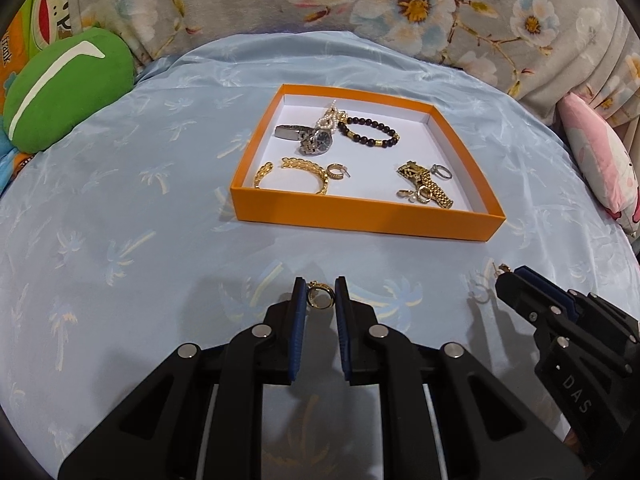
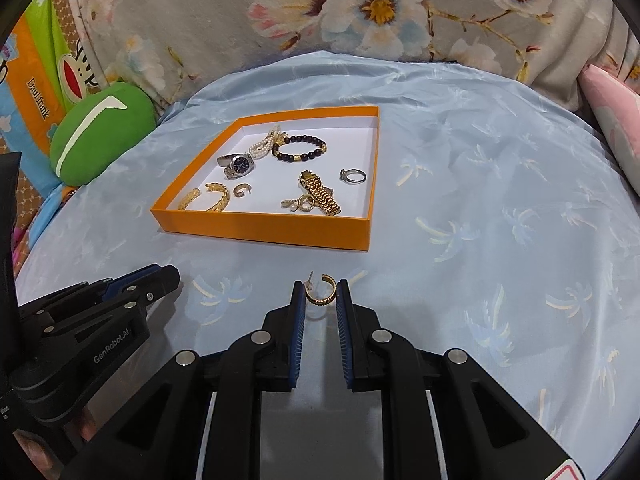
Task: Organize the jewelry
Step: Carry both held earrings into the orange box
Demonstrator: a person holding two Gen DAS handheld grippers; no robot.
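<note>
A: Black linkages run up to the left tongs (image 1: 320,294), parted only narrowly, with a small gold ring-shaped earring (image 1: 319,295) standing between the blue pads (image 1: 299,300). It looks pinched and lifted, though I cannot be sure both pads touch it.

B: And the right tongs (image 2: 321,294)?

A: Much the same gap, with a gold half-hoop earring (image 2: 320,292) between the pads, its post pointing up and to the left. Again it seems held, with contact on both sides hard to confirm.

B: Where does everything sit?

A: On a bed under a pale blue coverlet (image 2: 480,184) printed with palm trees. Farther out lies the orange box tray (image 1: 360,214), white inside, well apart from both tongs. It already holds a silver watch (image 1: 316,140), a pearl strand, a dark bead bracelet (image 1: 370,132), a gold leaf bangle (image 1: 304,172), a small hoop earring, a gold link watch (image 1: 428,184) and a silver ring (image 2: 353,175). A green plush cushion (image 1: 68,84) rests off to the left.

B: So which step is this?

A: My guess: carrying the last loose earrings to the tray. Next, each needs moving forward over the orange rim and releasing onto bare white floor, perhaps beside the matching hoop.
</note>
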